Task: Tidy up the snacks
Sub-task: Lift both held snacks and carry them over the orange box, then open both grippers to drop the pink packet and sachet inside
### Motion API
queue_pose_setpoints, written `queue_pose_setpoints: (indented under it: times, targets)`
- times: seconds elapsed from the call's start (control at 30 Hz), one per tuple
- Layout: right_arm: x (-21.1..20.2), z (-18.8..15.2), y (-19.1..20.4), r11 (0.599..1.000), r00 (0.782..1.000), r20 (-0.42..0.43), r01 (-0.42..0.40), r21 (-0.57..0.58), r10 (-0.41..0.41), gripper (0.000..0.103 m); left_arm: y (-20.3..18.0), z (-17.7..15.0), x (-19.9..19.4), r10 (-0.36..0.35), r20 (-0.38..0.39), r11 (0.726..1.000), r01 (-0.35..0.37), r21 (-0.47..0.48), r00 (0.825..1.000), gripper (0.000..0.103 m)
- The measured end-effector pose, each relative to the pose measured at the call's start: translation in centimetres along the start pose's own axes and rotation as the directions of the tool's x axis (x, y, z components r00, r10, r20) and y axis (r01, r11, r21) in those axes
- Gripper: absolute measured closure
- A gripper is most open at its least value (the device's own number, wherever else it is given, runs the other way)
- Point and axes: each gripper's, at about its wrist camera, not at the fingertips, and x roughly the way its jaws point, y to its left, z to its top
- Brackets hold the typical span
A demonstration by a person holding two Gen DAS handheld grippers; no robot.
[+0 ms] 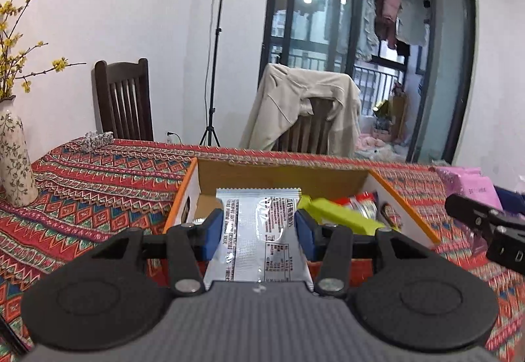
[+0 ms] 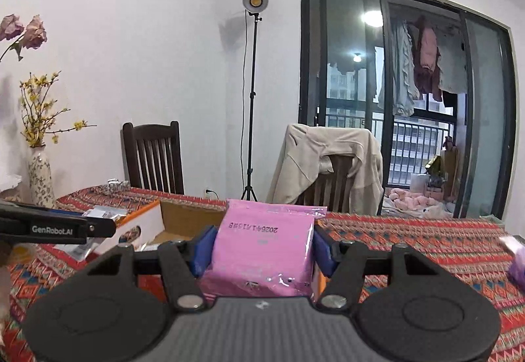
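Both grippers carry loads toward the open cardboard box (image 1: 282, 170) at the table's far edge: left gripper (image 1: 259, 231) pinches a silver snack packet (image 1: 259, 224), right gripper (image 2: 262, 247) clamps a pink packet (image 2: 262, 250), ready for dropping in.

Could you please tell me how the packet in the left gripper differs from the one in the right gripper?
The silver packet in the left gripper is shiny foil crowded with small print; the pink packet in the right gripper is matte-looking, with only a date line. The silver packet looks flat, the pink packet puffier. Both are clamped between blue pads above the open cardboard box.
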Motion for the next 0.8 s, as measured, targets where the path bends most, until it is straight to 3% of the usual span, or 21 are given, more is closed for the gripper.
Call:
queue_pose_setpoints:
  times: [0.2,0.43,0.8]
  targets:
    - [4.1,1.5,0.6,1.0,1.0,0.003,-0.011,0.009,0.011,0.042,0.4,1.6,3.2,0.039,0.025,0.999,-0.038,-0.029,0.999,0.054]
    - [8.3,1.1,0.8,0.999,1.0,-0.014,-0.008,0.046,0.009,0.042,0.7,1.1,6.1,0.105,0.077,0.994,-0.103,-0.026,0.991,0.054]
    - [10.4,-1.7,0.0,0.998,0.998,-0.067,-0.016,0.058,0.019,0.042,1.8,-0.8,8.2,0.084,0.023,0.996,-0.083,-0.039,0.996,0.053]
